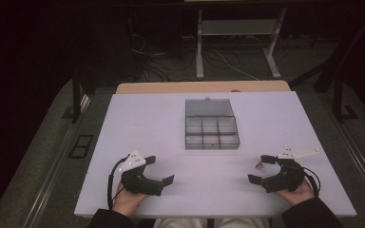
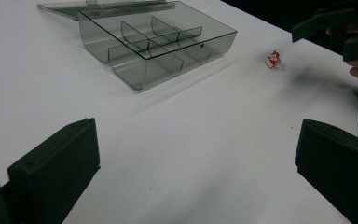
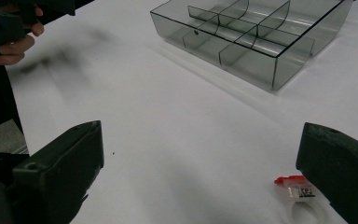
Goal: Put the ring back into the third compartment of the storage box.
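Observation:
A clear grey compartment box (image 1: pixel 212 132) lies open at the table's middle, its lid (image 1: pixel 209 108) folded flat behind it. The same box (image 2: pixel 157 43) (image 3: pixel 257 35) has several empty compartments. A small clear ring with a red top (image 1: pixel 259 166) (image 2: pixel 272 59) (image 3: pixel 299 193) lies on the white table by my right gripper's far jaw. My left gripper (image 1: pixel 161 170) (image 2: pixel 196 163) is held open at the near left, nothing between its jaws. My right gripper (image 1: pixel 258 168) (image 3: pixel 200 172) is open at the near right, the ring just inside its right jaw.
The white table (image 1: pixel 147 123) sits on a wooden top whose strip (image 1: pixel 171 87) shows behind it. Desk legs (image 1: pixel 199 47) and cables (image 1: pixel 218 59) stand on the dark floor beyond. Hands and dark sleeves (image 1: pixel 309 213) come in from the near edge.

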Available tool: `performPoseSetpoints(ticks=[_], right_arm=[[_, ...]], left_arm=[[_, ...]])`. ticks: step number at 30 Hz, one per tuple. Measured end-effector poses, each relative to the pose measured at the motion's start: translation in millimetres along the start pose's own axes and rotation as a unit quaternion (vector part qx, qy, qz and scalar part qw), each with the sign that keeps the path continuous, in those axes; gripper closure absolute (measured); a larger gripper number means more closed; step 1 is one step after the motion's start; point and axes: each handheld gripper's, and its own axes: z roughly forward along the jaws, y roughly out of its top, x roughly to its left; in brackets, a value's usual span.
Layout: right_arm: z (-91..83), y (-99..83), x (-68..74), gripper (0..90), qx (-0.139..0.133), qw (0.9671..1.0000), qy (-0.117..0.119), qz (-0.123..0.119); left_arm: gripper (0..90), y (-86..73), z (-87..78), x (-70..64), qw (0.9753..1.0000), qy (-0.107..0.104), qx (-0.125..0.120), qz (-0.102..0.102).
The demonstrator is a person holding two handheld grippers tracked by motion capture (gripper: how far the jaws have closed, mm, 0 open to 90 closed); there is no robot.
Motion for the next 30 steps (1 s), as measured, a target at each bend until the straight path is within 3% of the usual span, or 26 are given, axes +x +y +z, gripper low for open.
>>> performPoseSetpoints(ticks=[15, 22, 30], right_arm=[[1.3, 4.3, 4.4, 0.6, 0.017, 0.9998, 0.001, -0.007], [1.2, 15.0, 7.4, 0.6, 0.034, 0.9991, 0.007, -0.024], [-1.0, 22.0, 4.2, 0.6, 0.053, 0.9982, 0.009, -0.026]], left_arm=[[0.0, -2.1, 1.7, -2.1, 1.0, -0.001, 0.005, 0.001], [0.0, -2.6, 2.2, -2.6, 1.0, 0.0, 0.004, 0.002], [0.0, -2.1, -0.1, -1.3, 1.0, 0.002, -0.002, -0.004]])
